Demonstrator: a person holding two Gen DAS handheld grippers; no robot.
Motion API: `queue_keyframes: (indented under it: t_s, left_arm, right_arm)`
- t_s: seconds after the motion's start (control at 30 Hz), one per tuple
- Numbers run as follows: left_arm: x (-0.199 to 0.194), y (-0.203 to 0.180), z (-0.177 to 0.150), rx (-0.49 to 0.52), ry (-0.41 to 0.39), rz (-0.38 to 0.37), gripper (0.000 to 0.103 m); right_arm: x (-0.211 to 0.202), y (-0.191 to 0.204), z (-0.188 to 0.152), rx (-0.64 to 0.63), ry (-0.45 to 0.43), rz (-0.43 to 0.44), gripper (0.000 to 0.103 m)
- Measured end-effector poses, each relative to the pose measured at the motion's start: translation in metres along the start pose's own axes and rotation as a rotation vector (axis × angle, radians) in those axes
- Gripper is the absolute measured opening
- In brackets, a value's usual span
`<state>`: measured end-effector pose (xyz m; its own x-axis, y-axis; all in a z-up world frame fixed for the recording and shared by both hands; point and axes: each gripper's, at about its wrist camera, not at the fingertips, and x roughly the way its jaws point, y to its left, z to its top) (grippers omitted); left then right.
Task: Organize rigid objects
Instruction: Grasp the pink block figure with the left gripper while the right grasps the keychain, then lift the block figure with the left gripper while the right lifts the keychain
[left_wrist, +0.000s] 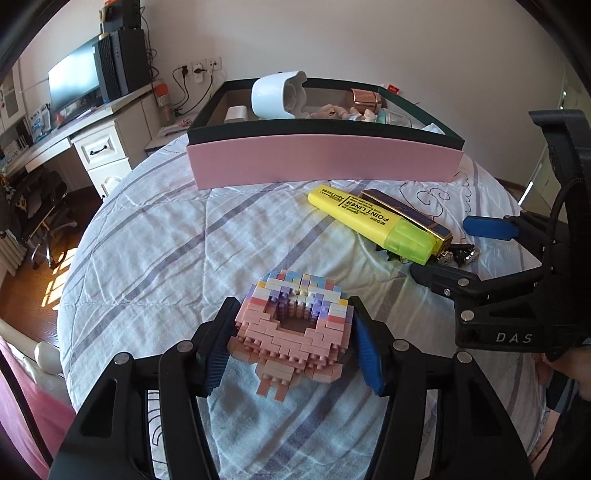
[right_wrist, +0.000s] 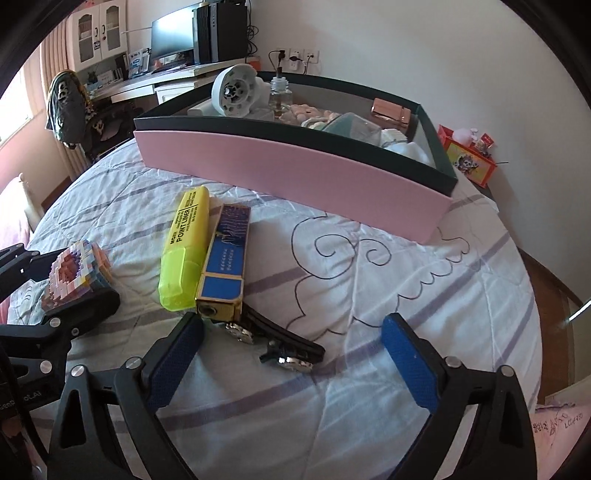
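Note:
A pastel toy-brick donut (left_wrist: 291, 339) rests on the striped bedspread, and my left gripper (left_wrist: 294, 314) is shut on it, one blue pad against each side. In the right wrist view the same donut (right_wrist: 77, 273) sits at the far left inside those black fingers. My right gripper (right_wrist: 293, 325) stands open low over the bed with a black-strapped wristwatch (right_wrist: 280, 343) lying between its fingers, untouched. Just beyond the watch lie a yellow highlighter (right_wrist: 184, 243) and a blue-and-gold box (right_wrist: 225, 258), side by side. In the left wrist view the right gripper (left_wrist: 461, 254) straddles the watch (left_wrist: 458, 255).
A pink storage box with a dark rim (left_wrist: 325, 158) stands at the far side of the bed and holds a white device (left_wrist: 277, 96), a copper-coloured jar and soft items. A desk with a monitor (left_wrist: 74, 85) is left of the bed. A red box (right_wrist: 469, 158) sits at the right.

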<state>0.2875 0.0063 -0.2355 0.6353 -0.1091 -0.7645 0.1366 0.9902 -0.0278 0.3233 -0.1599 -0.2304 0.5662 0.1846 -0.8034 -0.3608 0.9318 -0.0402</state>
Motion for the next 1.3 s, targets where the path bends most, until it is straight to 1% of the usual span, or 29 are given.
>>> queue_keyframes:
  t_s: [0.03, 0.1, 0.13, 0.17, 0.2, 0.23, 0.33, 0.37, 0.47, 0.6, 0.67, 0.77, 0.87, 1.0, 1.07, 1.1, 1.17, 1.3]
  left_arm:
    - [-0.001, 0.001, -0.001, -0.003, 0.002, 0.001, 0.059]
    - [-0.004, 0.002, -0.004, -0.008, -0.001, 0.003, 0.059]
    - [-0.005, 0.002, -0.006, -0.009, 0.001, 0.003, 0.059]
    - [-0.007, 0.002, -0.007, -0.010, -0.001, 0.001, 0.059]
    - [-0.008, 0.002, -0.008, -0.011, -0.001, 0.000, 0.059]
    - [-0.009, 0.001, -0.010, -0.009, 0.000, 0.002, 0.059]
    - [-0.015, 0.000, -0.016, -0.010, -0.002, 0.002, 0.059]
    - [-0.017, -0.001, -0.019, -0.008, -0.004, 0.005, 0.059]
    - [-0.024, -0.004, -0.025, -0.006, -0.012, -0.004, 0.059]
    - [-0.035, -0.009, -0.029, 0.000, -0.029, -0.017, 0.059]
    - [-0.044, -0.010, -0.031, -0.004, -0.057, -0.011, 0.059]
    - [-0.061, -0.013, -0.028, -0.005, -0.099, -0.010, 0.059]
    - [-0.089, -0.015, -0.023, -0.007, -0.172, -0.002, 0.059]
    - [-0.136, -0.020, -0.012, -0.007, -0.302, 0.019, 0.059]
    - [-0.162, -0.022, -0.008, -0.008, -0.369, 0.024, 0.059]
    - [-0.175, -0.023, -0.007, -0.006, -0.403, 0.026, 0.059]
    - [-0.199, -0.025, -0.006, -0.004, -0.460, 0.032, 0.059]
    - [-0.240, -0.031, -0.010, 0.014, -0.552, 0.060, 0.059]
  right_arm:
    - [-0.001, 0.001, 0.001, -0.005, -0.004, 0.011, 0.086]
    - [-0.005, 0.006, -0.001, -0.021, -0.014, 0.043, 0.062]
    - [-0.007, 0.008, -0.003, -0.022, -0.015, 0.057, 0.059]
    - [-0.011, 0.011, -0.005, -0.027, -0.018, 0.051, 0.055]
    - [-0.013, 0.014, -0.008, -0.033, -0.019, 0.052, 0.040]
    - [-0.017, 0.017, -0.011, -0.036, -0.027, 0.072, 0.035]
    - [-0.029, 0.028, -0.023, -0.040, -0.040, 0.064, 0.026]
    - [-0.032, 0.030, -0.028, -0.026, -0.044, 0.073, 0.020]
    - [-0.042, 0.030, -0.041, 0.029, -0.065, 0.081, 0.018]
    - [-0.053, 0.029, -0.057, 0.096, -0.099, 0.107, 0.018]
    - [-0.058, 0.032, -0.064, 0.121, -0.110, 0.120, 0.018]
    - [-0.072, 0.033, -0.070, 0.161, -0.158, 0.134, 0.018]
    - [-0.094, 0.035, -0.069, 0.183, -0.228, 0.127, 0.018]
    - [-0.141, 0.043, -0.058, 0.164, -0.370, 0.086, 0.018]
    - [-0.167, 0.050, -0.053, 0.140, -0.432, 0.071, 0.018]
    - [-0.181, 0.054, -0.051, 0.135, -0.479, 0.057, 0.018]
    - [-0.205, 0.064, -0.047, 0.102, -0.527, 0.026, 0.018]
    - [-0.246, 0.084, -0.044, 0.060, -0.636, -0.015, 0.018]
